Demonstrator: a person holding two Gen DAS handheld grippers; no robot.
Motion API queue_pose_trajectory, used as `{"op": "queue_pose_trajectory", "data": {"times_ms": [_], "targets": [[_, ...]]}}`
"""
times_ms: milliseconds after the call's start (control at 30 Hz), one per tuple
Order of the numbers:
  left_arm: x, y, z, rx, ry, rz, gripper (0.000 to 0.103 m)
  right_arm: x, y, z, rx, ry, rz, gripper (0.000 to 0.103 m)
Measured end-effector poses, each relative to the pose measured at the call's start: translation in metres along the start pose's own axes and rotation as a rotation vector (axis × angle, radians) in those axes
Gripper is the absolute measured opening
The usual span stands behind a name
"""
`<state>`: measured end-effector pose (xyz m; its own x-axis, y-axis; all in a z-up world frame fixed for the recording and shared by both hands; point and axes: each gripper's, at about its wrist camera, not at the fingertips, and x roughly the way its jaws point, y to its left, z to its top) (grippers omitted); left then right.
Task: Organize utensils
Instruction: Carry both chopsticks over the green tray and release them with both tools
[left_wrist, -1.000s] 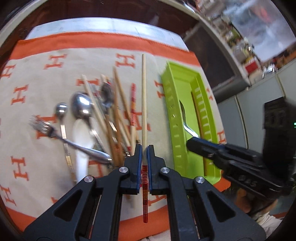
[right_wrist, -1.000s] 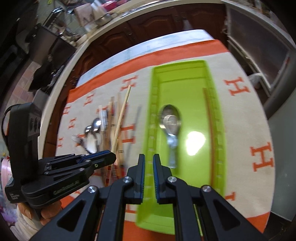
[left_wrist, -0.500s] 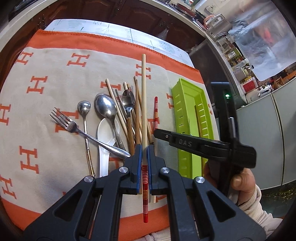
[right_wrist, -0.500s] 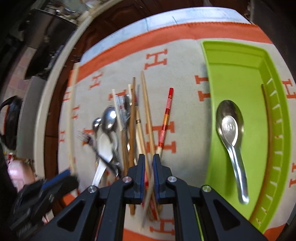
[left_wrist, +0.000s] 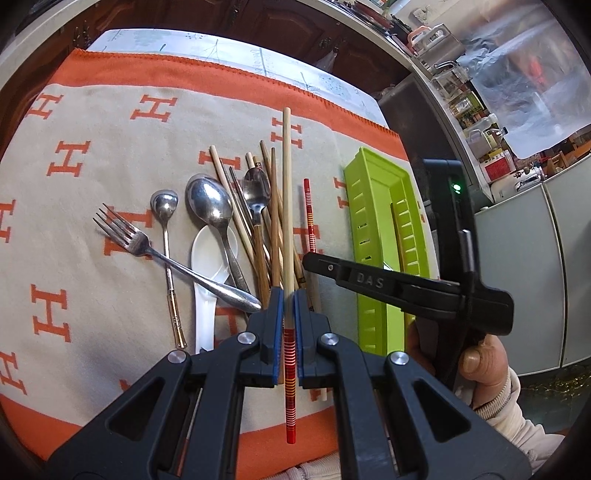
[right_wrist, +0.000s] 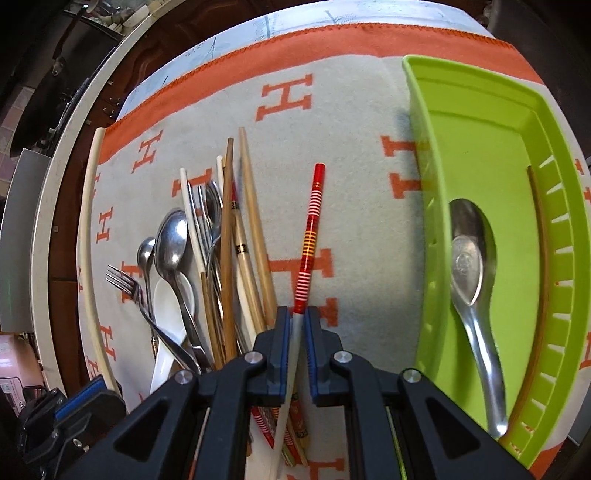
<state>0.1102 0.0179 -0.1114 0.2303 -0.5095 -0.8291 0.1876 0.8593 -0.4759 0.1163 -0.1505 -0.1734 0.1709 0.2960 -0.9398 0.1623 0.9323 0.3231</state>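
- My left tool (left_wrist: 289, 297) is clamped on a pale wooden chopstick (left_wrist: 286, 192) with a red-striped butt end; the stick runs straight out between the blue pads, lifted above the pile.
- My right tool (right_wrist: 296, 321) straddles a red-and-white striped chopstick (right_wrist: 309, 236). The pads sit close on either side of its pale shaft; I cannot tell whether they are gripping it.
- Just left of that stick lies the loose pile: wooden chopsticks (right_wrist: 255, 236), a large metal spoon (left_wrist: 210, 205), a small spoon (left_wrist: 164, 206), a white ceramic spoon (left_wrist: 207, 266) and a fork (left_wrist: 125, 236), overlapping one another.
- To the right stands the green tray (right_wrist: 476, 96), apart from the pile. It holds a metal spoon (right_wrist: 469, 266) and one brown chopstick (right_wrist: 541, 236) along its slotted wall.
- Everything rests on a beige cloth (left_wrist: 110, 155) with orange H marks and an orange border, spread over a pale tabletop (left_wrist: 177, 40).
- Beyond the tabletop: dark wooden cabinet doors (left_wrist: 280, 22), and a cluttered shelf of jars and boxes (left_wrist: 476, 122) at far right.
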Motion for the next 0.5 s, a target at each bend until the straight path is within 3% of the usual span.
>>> {"op": "queue_pose_trajectory", "data": {"times_ms": [233,500], "targets": [[0.002,-0.027,-0.001,0.033,-0.009,-0.023,0.003,-0.014,-0.011,-0.010,0.022,-0.027,0.109,0.006],[0.012,-0.101,-0.003,0.143,-0.012,-0.064,0.003,-0.074,-0.045,-0.030,0.022,-0.120,0.217,0.006]]}}
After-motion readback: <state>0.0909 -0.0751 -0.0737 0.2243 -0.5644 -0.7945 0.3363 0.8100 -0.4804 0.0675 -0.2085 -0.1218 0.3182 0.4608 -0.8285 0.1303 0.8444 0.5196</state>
